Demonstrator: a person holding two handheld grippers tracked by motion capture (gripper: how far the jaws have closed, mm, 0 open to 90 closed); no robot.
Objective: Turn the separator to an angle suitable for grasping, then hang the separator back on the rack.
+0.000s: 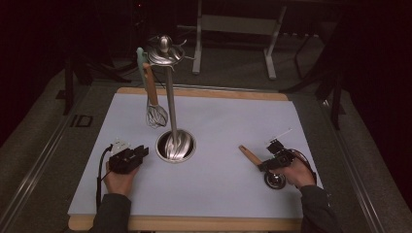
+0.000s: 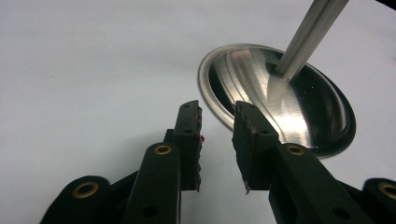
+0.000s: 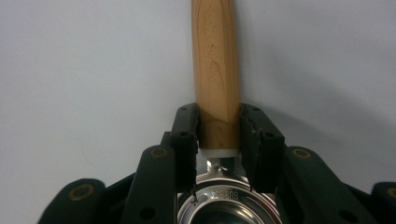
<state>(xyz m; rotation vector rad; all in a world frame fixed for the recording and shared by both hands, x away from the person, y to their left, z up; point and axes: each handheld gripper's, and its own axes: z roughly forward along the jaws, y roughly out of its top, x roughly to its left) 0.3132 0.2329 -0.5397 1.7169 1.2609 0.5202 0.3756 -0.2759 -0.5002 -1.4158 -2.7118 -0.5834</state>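
Right gripper view had the right gripper (image 3: pixel 218 140) clamped on the wooden-handled ladle (image 3: pixel 216 70) near its bowl end, lying right of the rack base (image 1: pixel 176 145) (left gripper (image 2: pixel 217 140) sat apart, empty); lifting level would likely avoid slipping.

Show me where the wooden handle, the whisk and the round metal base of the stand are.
wooden handle (image 3: pixel 215 70), right gripper view, on the middle of the wood.
whisk (image 1: pixel 156 115), high view, on its wire head.
round metal base (image 2: pixel 261 79), left gripper view, on its shiny dished surface.
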